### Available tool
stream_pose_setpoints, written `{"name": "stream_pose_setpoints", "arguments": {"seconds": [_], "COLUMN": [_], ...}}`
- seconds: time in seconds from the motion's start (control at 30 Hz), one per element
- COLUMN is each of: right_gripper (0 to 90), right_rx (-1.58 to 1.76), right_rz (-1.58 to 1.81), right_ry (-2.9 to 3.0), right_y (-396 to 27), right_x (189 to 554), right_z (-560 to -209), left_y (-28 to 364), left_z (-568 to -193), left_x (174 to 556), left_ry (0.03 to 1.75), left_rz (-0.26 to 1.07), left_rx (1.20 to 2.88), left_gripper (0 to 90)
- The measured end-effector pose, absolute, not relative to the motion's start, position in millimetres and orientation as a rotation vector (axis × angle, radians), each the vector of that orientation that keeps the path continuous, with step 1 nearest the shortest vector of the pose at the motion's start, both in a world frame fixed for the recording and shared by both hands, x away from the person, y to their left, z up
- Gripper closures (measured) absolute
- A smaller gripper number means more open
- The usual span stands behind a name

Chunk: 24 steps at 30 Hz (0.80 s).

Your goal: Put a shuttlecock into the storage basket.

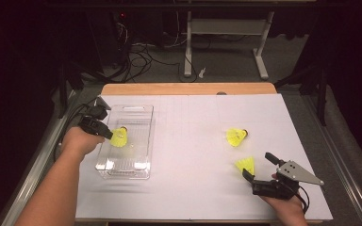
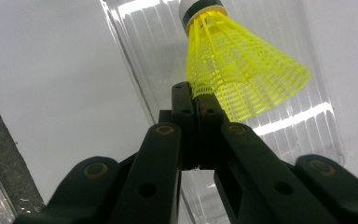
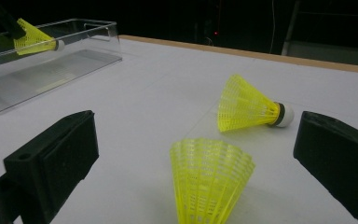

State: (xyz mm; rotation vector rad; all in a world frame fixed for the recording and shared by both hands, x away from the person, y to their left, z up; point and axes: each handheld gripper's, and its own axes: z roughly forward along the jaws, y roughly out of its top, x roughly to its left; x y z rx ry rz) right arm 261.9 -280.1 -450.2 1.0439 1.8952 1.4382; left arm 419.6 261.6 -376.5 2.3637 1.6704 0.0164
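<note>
Left claw: the left gripper (image 2: 196, 100) is pinched tight on the skirt rim of a yellow plastic shuttlecock (image 2: 240, 74), cork pointing away from the jaws.
Held shuttlecock's place: hanging over the clear plastic bin (image 1: 143, 141), around 9 o'clock on the table (from the high view it sits above the bin's near-left part, not yet resting on the floor of it).
Right claw: the right gripper (image 3: 193, 149) stands wide, nothing between its pads, down at about 5 o'clock.
In front of it: a second shuttlecock (image 3: 209, 179) lies just ahead of the open jaws, skirt mouth toward the camera; a third shuttlecock (image 3: 249, 107) lies on its side a little beyond, at 1 o'clock from the second, the two apart.
Surface: white table sheet (image 1: 193, 141), wooden edge at 12 o'clock.
Risk, left side: the grip is only on thin mesh, so I'd guess the shuttlecock could twist or spring sideways on release and bounce off the bin wall.
Risk, right side: closing on the open skirt could crush it, or a jaw could nudge it away (it is light and rolls in an arc).
</note>
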Motion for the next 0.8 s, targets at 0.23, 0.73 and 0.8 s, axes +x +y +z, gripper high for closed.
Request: {"name": "stream_pose_setpoints", "arguments": {"seconds": [0.23, 0.73, 0.8], "right_gripper": [0.6, 0.6, 0.6], "right_rx": [1.041, 1.041, 1.039], "right_rz": [1.439, 1.440, 1.439], "right_ry": [1.895, 1.893, 1.894], "right_y": [-280.0, -280.3, -280.3], "right_x": [261.9, 262.0, 262.0], "right_z": [-450.0, -449.9, -449.9], "left_y": [260.1, 257.4, 257.2], "left_z": [-380.4, -387.9, -389.6], "left_x": [420.6, 424.9, 425.2], "left_ry": [1.677, 1.682, 1.684], "left_rz": [0.020, 0.031, 0.032], "left_rx": [2.369, 2.357, 2.359], "left_gripper": [89.3, 89.1, 89.2]}}
